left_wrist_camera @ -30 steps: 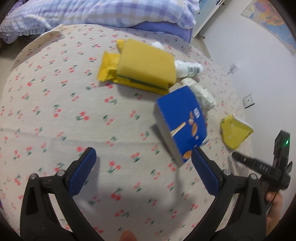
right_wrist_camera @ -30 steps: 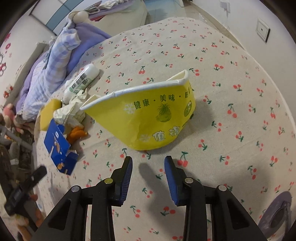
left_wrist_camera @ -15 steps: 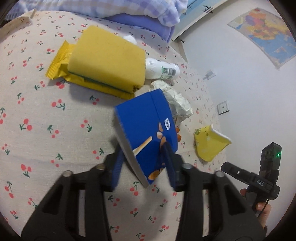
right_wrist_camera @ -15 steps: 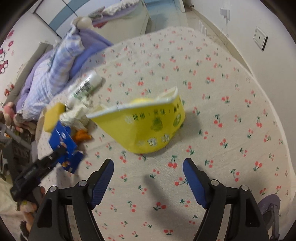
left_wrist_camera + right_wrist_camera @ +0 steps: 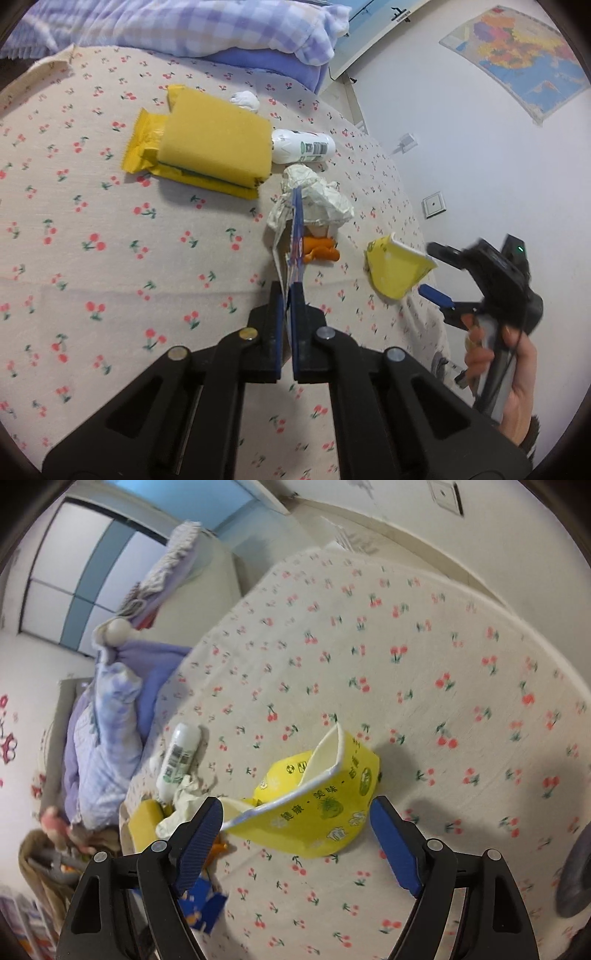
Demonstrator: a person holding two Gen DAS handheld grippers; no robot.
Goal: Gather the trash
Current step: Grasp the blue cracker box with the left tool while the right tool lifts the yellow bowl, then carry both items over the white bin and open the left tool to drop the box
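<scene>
The left gripper (image 5: 287, 295) has its fingers clenched on the blue carton (image 5: 295, 236), now squashed flat and seen edge-on (its jaws have just been closing, with the carton between them). That is the one piece of trash secured so far, by my reading; I see no bin or bag in either view, so where it goes I cannot tell.

The right gripper (image 5: 295, 830) is released, its fingers spread wide on either side of the yellow paper cup (image 5: 317, 805) without touching it; its jaws have just been opening. The cup lies on its side on the bed (image 5: 92, 258), crushed and bent at the rim, with printed green and white pictures on its wall. It looks light and easily deformed.

Left on the bed, farther off: a crumpled paper (image 5: 314, 199) just behind the carton, an orange scrap (image 5: 321, 251) beside it, a white bottle (image 5: 303, 147) lying down, a yellow sponge (image 5: 218, 147) resting on a yellow wrapper (image 5: 144, 147), and a small white wad (image 5: 244, 100) at the far side.
</scene>
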